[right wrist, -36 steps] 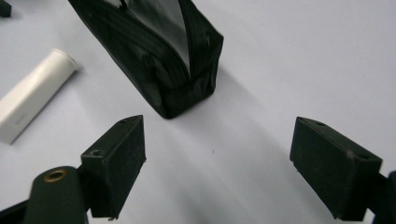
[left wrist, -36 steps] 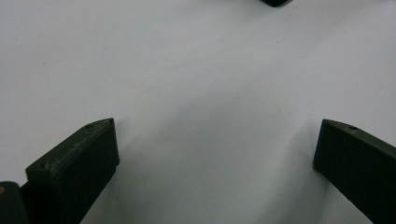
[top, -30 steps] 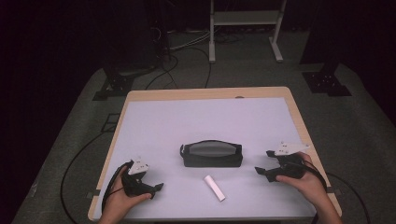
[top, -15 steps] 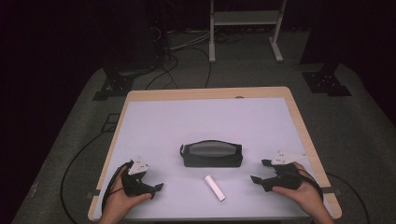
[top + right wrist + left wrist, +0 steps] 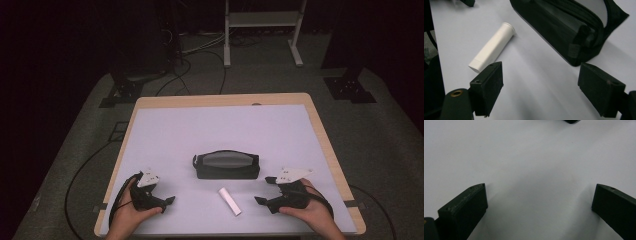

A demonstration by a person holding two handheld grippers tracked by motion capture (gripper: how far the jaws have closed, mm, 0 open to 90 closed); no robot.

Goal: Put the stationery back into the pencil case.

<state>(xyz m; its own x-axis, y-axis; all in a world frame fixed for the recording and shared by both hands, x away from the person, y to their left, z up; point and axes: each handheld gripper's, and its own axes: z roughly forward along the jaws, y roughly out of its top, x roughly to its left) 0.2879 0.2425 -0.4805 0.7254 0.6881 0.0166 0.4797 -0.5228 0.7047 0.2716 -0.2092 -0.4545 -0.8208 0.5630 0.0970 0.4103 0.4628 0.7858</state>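
Note:
A black zip pouch (image 5: 226, 165) lies near the middle of the white table top (image 5: 220, 130), its mesh side and open top seen close in the right gripper view (image 5: 564, 25). In front of it rests a small white tube (image 5: 229, 201), also lying ahead and left of my right jaws (image 5: 491, 47). My right gripper (image 5: 264, 192) is open low over the table at the front right, pointing left toward the tube. Open too, my left gripper (image 5: 169, 200) rests at the front left, with bare table between its jaws (image 5: 539, 202).
The table has a wooden rim (image 5: 320, 125). Beyond it, a dark floor holds cables (image 5: 200, 55), black stand bases (image 5: 350, 87) and a white frame (image 5: 262, 30). The far half of the table top is bare.
My right gripper has moved toward the front and left, closer to the white tube. The left gripper, pouch and tube have stayed put.

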